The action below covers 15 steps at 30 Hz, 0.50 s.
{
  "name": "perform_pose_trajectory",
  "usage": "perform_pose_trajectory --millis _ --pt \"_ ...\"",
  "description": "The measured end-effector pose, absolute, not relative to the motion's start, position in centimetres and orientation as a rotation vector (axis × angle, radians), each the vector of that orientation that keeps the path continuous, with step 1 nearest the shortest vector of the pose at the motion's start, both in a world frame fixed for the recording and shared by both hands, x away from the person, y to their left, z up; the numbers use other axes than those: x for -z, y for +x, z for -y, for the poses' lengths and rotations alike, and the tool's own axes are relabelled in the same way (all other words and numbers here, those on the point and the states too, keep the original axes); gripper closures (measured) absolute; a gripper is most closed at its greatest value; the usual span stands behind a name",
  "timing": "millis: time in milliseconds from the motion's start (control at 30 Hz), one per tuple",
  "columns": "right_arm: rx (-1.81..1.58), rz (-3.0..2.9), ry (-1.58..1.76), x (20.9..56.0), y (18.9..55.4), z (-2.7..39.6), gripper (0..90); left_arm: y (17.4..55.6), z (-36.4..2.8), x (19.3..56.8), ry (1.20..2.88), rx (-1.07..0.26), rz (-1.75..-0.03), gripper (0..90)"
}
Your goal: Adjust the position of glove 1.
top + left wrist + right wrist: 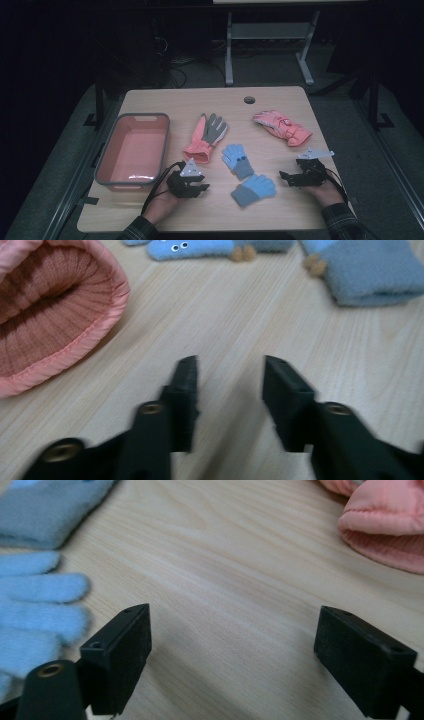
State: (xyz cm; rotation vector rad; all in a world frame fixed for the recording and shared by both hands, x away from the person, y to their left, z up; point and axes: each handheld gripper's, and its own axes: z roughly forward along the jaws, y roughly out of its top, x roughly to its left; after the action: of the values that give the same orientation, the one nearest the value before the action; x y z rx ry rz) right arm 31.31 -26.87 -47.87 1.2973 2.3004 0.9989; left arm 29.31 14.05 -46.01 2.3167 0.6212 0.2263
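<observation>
Pale matt wood-grain counter [280,215]; fuzzy knit blue gloves [254,190]; padded pink glove [281,127] with ribbed cuff; smooth plastic pink bin [132,150]; matt black fingers [120,657].

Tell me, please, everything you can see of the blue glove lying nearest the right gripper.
The blue glove looks like soft, fuzzy knit: light blue fingers and hand with a greyer blue cuff. It lies flat on the wooden table, cuff toward the near-left, fingers pointing right toward the right gripper. Nothing grips it. Its cuff comes close to the second blue glove; whether they touch is unclear.
</observation>
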Motion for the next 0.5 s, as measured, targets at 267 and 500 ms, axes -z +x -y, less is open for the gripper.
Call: perform_pose_trajectory --millis 267,500 --pt "-0.999 -2.283 1.257 48.2 31.3 26.7 12.9 30.1 -12.3 44.8 2.312 -0.180 -0.601 89.6" --pt "-1.000 -2.283 1.257 48.2 31.3 26.7 12.9 31.5 -9.6 44.1 2.307 -0.150 -0.577 89.6"
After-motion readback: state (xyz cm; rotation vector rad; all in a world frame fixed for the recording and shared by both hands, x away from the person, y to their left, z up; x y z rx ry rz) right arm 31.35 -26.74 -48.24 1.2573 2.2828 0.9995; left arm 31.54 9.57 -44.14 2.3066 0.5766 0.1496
